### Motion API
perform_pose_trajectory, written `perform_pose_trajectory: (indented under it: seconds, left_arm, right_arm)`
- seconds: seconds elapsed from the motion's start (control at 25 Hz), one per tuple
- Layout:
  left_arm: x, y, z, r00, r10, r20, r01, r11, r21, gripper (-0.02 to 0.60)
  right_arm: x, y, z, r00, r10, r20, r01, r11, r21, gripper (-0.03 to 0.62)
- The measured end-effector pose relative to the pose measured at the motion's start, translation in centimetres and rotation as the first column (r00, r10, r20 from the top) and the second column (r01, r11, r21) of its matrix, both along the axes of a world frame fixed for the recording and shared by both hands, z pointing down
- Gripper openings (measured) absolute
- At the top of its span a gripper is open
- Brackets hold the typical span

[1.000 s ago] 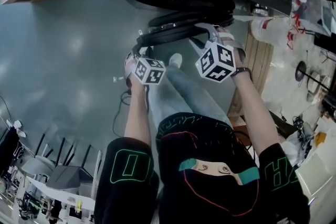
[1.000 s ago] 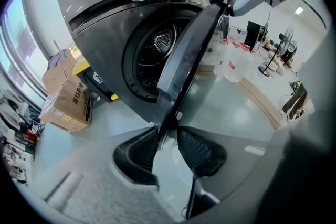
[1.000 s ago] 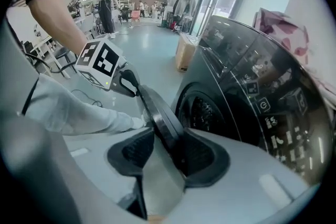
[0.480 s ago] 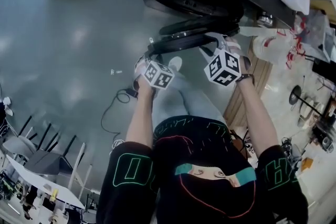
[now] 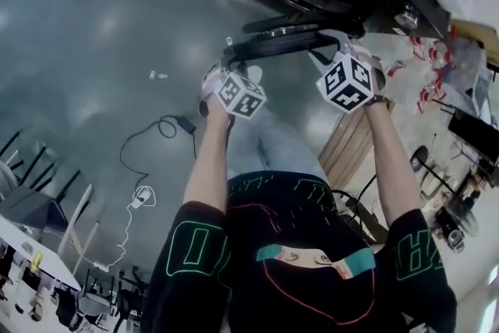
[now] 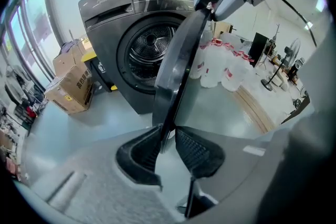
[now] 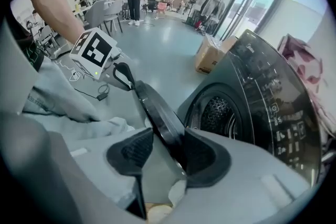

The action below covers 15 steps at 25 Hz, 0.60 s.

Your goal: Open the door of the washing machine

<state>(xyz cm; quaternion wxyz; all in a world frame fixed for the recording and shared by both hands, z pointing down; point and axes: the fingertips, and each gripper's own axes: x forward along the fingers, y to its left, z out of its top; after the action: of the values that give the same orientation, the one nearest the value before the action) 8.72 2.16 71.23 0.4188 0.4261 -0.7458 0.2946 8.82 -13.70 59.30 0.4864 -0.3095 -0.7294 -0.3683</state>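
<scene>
I'm seeing the door (image 6: 177, 68) hanging swung out, well clear of the washing machine (image 6: 113, 18) front, its rim running between both sets of jaws. The left gripper (image 6: 168, 132) is closing around the thin edge, not yet pinching it. The right gripper (image 7: 168, 135) is gaping wide, the rim leaning on one pad. I'm worrying the edge slips out sideways, or uneven pulling strains the hinge
</scene>
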Motion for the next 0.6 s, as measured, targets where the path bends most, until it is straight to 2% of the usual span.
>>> perform_pose_trajectory:
  seconds: [0.2, 0.36, 0.6]
  left_arm:
    - [4.5, 0.2, 0.0, 0.999, -0.034, -0.01, 0.035, 0.999, 0.037, 0.091]
    - [7.8, -0.7, 0.1, 0.999, -0.024, -0.038, 0.026, 0.999, 0.043, 0.081]
    - [13.8, -1.7, 0.3, 0.994, -0.049, -0.096, 0.054, 0.998, 0.044, 0.075]
  right_arm:
    - [2.8, 0.3, 0.2, 0.997, -0.077, -0.01, 0.078, 0.995, 0.061, 0.189]
    - [4.6, -0.4, 0.4, 0.991, -0.133, -0.02, 0.134, 0.986, 0.1, 0.192]
    - [8.3, -0.8, 0.7, 0.972, -0.222, -0.081, 0.232, 0.957, 0.171, 0.196]
